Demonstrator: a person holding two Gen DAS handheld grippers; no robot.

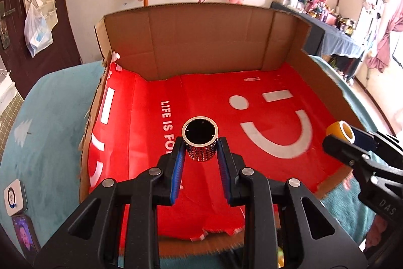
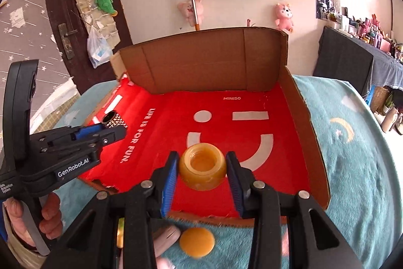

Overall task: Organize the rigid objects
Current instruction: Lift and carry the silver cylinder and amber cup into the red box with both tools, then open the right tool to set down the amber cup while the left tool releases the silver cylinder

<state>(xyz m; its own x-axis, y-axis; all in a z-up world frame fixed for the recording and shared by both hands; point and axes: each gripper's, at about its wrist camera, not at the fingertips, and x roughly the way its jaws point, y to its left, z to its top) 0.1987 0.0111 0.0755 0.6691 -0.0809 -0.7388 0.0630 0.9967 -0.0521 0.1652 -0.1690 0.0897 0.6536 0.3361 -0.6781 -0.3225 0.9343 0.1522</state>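
The left tool (image 1: pixel 200 146) reaches forward over the red sheet (image 1: pixel 206 95) that lines the open cardboard box (image 1: pixel 201 42). Its two blue-padded fingers (image 1: pixel 177 168) are clamped on a small studded cup (image 1: pixel 200 144) with a shiny round rim and a dark inside. The cup stands upright between the fingers, above the left part of the red sheet, close to the white words "LIFE IS FOR FUN". In the right wrist view the left tool (image 2: pixel 113 126) comes in from the left side of the box, held level, and a bare hand (image 2: pixel 37 221) grips its handle from below.

The right tool (image 2: pixel 202 172) points forward over the near right part of the red sheet (image 2: pixel 163 143), just in front of the white smiley mouth. Its fingers (image 2: pixel 169 178) press from both sides on an amber jar (image 2: pixel 202 169), which is open at the top and upright. In the left wrist view the right tool (image 1: pixel 345 140) enters from the right edge of the box and the amber jar (image 1: pixel 338 134) shows at its tip.

An amber round lid (image 2: pixel 197 241) lies on the teal fluffy cover (image 2: pixel 352 155) outside the near edge of the box (image 2: pixel 201 62), beside a pale pink object (image 2: pixel 166 241) that I cannot identify.
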